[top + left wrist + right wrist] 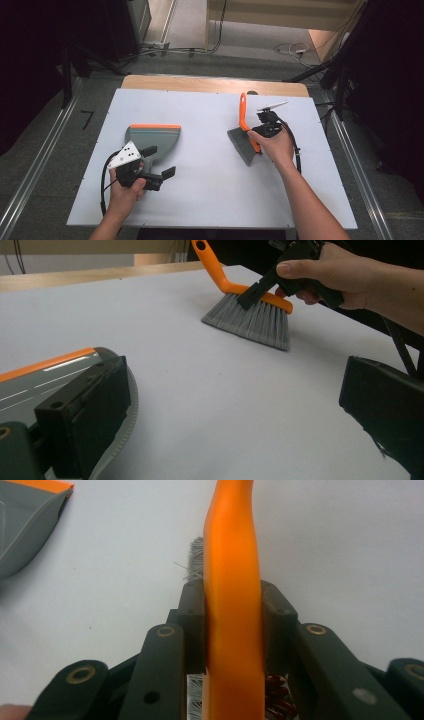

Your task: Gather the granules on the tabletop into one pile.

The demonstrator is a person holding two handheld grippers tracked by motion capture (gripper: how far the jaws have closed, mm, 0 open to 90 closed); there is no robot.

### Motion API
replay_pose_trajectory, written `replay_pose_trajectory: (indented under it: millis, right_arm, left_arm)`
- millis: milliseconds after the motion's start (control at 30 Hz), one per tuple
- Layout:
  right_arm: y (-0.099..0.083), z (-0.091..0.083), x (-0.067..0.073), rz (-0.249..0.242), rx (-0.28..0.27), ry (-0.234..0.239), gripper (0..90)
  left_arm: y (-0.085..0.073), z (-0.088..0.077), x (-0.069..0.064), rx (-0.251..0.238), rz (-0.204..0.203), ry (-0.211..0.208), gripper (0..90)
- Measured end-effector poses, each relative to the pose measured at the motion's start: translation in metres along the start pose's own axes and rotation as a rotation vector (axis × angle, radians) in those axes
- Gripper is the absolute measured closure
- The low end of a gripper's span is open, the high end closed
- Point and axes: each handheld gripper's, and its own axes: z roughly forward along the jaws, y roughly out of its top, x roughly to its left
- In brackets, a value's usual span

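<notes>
High view is showing me my right gripper [256, 134] pinching the orange back of the brush [244, 131], with the grey bristles [242, 145] touching the white table [210, 195] and the handle pointing away from me. Right gripper view is giving me both pads clamped on that orange spine. My left gripper [159, 161] is resting spread apart, one jaw lying over the grey dustpan [152, 137], well apart from the brush.

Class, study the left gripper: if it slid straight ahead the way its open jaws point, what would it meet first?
Bare white table first; beyond that, probably the brush held by the right gripper, though depth is hard to judge.
</notes>
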Motion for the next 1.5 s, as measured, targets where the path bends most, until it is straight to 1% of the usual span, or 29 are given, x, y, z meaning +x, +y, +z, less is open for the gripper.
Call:
replay_pose_trajectory:
  millis: [167,200,233,267,300,367,400,533,733,800,900,1000,1133,1200,1233,1500]
  right_arm:
    - [-0.003,-0.003,-0.005,0.023,-0.011,0.007,67.6]
    - [-0.004,-0.004,-0.006,0.020,-0.015,0.016,67.8]
    - [-0.004,-0.005,-0.006,0.022,-0.024,0.034,67.8]
    - [-0.004,-0.006,-0.006,0.022,-0.025,0.040,67.9]
    - [-0.005,-0.007,-0.006,0.018,-0.033,0.045,67.9]
    - [-0.006,-0.011,-0.005,0.003,-0.055,0.081,68.0]
    - [-0.006,-0.014,-0.004,0.005,-0.068,0.098,68.0]
    - [-0.010,-0.026,0.003,-0.028,-0.114,0.122,68.0]
    - [-0.018,-0.044,0.007,-0.068,-0.153,0.117,68.0]
    - [-0.023,-0.050,0.007,-0.087,-0.168,0.109,68.0]
    - [-0.032,-0.058,0.004,-0.102,-0.189,0.098,68.0]
    - [-0.043,-0.065,-0.001,-0.111,-0.207,0.094,68.0]
    - [-0.059,-0.073,-0.010,-0.105,-0.233,0.088,68.0]
    - [-0.068,-0.077,-0.014,-0.113,-0.252,0.081,68.0]
    - [-0.072,-0.079,-0.016,-0.107,-0.258,0.082,68.0]
    - [-0.103,-0.089,-0.031,-0.112,-0.305,0.085,68.0]
  left_arm:
    - [0.000,0.000,0.000,0.000,0.000,-0.001,0.6]
    - [0.000,0.000,0.000,-0.001,-0.001,-0.001,0.6]
    - [0.000,0.000,0.000,-0.003,0.000,-0.001,0.6]
    - [0.000,0.000,0.001,-0.004,-0.001,-0.001,0.6]
    - [0.000,0.000,0.001,-0.004,0.001,-0.001,0.6]
    - [0.000,0.000,0.002,-0.005,0.000,-0.001,0.6]
    - [0.000,0.000,0.002,-0.007,-0.001,-0.001,0.6]
    - [0.000,0.000,0.002,-0.006,-0.001,0.001,0.6]
    - [0.000,0.000,0.002,-0.004,0.004,0.004,0.6]
    - [0.000,0.000,0.002,-0.005,0.003,0.004,0.6]
    - [0.000,-0.001,0.002,-0.008,0.004,0.005,0.6]
    - [0.000,-0.001,0.002,-0.008,0.004,0.008,0.6]
    - [0.000,-0.002,0.002,-0.010,0.006,0.009,0.6]
    - [0.000,-0.002,0.002,-0.011,0.008,0.010,0.6]
    - [0.000,-0.002,0.002,-0.013,0.008,0.010,0.6]
    - [0.000,-0.003,0.001,-0.025,0.013,0.009,0.5]
